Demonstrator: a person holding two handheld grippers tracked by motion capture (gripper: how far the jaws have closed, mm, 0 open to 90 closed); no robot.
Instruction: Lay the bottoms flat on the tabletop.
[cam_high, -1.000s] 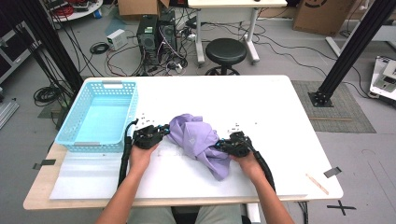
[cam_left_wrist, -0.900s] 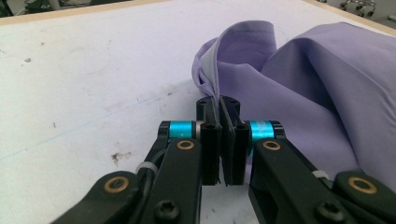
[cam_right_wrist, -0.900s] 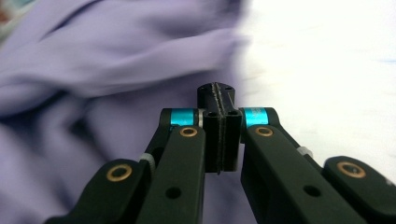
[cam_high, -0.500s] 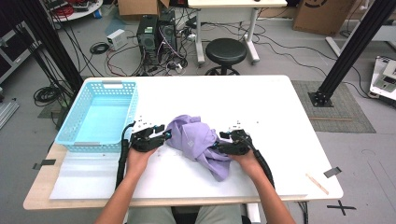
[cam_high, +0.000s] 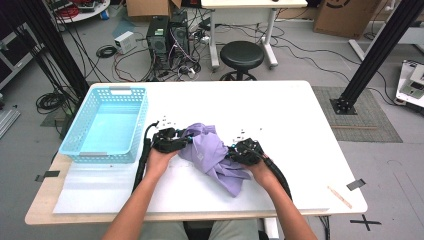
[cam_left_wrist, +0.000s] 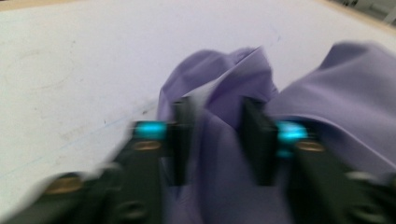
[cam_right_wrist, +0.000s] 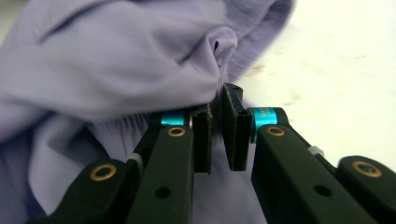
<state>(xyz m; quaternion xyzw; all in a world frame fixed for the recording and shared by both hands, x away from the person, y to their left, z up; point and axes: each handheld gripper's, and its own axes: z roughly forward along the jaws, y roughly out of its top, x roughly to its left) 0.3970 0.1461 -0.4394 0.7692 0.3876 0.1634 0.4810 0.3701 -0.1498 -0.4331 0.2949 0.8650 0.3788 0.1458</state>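
Near the middle of the white table (cam_high: 300, 130), somewhat toward the person's edge, lies a crumpled lilac garment (cam_high: 212, 152), bunched into folds with one loose end trailing toward the near edge. On its left side the left gripper (cam_high: 184, 142) has its jaws set around a raised ridge of the fabric; in the left gripper view that fold (cam_left_wrist: 224, 116) stands between the two black jaws, which have just been closing and press against it, though the picture is blurred. On the garment's right side the right gripper (cam_high: 231, 151) bites a gathered edge of the cloth; in the right gripper view its jaws have just been closing too and stand narrow, a thin pleated rim of cloth (cam_right_wrist: 217, 81) pinched at their tips. Each gripper rests in a hand coming in from the near edge, a black cable trailing back along each forearm. Beside the left edge of the table sits a light blue basket (cam_high: 75, 142), well apart from the garment
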